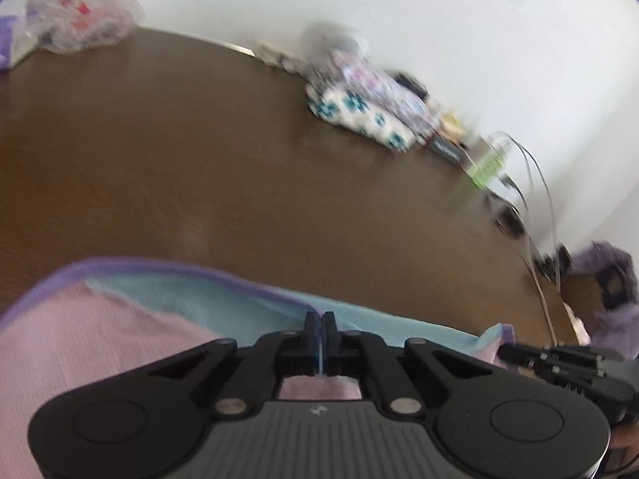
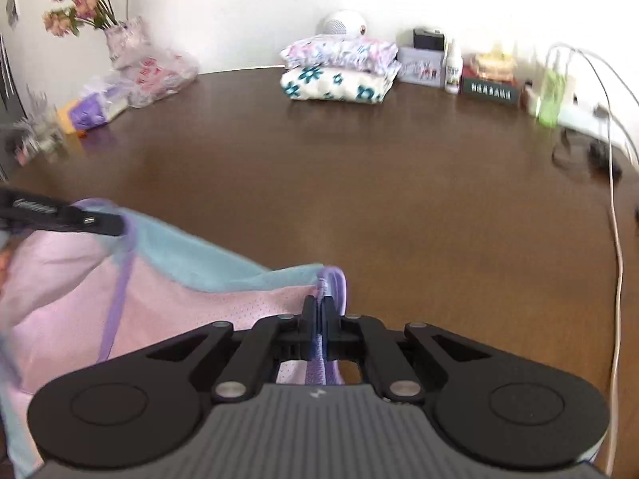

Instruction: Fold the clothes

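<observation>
i see a dark brown wooden table [image 2: 359,183] against a white wall. along its far edge lie two folded floral garments [image 2: 339,70] stacked, a plastic bag [image 2: 159,76], a vase of pink flowers [image 2: 124,40], small boxes and a white bottle [image 2: 453,68], and cables [image 2: 615,207] on the right.

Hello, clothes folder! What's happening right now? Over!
Left gripper shut on the pink garment. Right gripper shut on its purple-trimmed edge. Brown table ahead bare; folded stack far back.
</observation>
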Tool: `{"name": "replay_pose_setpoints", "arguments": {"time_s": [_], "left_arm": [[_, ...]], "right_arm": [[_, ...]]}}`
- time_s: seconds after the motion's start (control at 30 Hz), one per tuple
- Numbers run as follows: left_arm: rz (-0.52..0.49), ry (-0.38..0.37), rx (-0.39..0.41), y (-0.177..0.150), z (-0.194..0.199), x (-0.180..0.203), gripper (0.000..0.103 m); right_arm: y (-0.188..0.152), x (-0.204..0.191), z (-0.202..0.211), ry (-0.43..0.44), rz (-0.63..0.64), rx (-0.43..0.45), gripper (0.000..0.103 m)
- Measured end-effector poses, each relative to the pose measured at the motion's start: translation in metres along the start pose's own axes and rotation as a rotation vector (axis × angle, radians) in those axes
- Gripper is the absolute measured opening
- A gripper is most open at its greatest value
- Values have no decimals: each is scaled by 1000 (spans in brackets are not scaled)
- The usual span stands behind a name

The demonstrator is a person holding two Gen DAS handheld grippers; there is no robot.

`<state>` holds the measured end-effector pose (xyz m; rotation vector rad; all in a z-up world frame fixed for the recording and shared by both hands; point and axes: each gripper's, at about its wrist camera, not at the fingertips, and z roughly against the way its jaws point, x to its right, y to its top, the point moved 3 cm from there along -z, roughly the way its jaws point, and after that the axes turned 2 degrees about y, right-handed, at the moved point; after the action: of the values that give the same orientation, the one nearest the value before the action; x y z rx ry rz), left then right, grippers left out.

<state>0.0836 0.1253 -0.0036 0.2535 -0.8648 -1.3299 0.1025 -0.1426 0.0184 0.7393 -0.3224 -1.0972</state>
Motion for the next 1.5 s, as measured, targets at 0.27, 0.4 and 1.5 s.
{"name": "replay_pose_setpoints", "arguments": {"time_s": [0.27,0.4,1.5], "left_arm": [[-183,-274,-109,-35,66,13,49],[-352,-297,-177,-85,92,23,47],[-511,-357,-170,-110,90,29,2]], "right_arm": [[18,11,46,28,104,54,47],[-44,7,105,160,98,38,47],[-165,-72,126,94,142,153,17]]}}
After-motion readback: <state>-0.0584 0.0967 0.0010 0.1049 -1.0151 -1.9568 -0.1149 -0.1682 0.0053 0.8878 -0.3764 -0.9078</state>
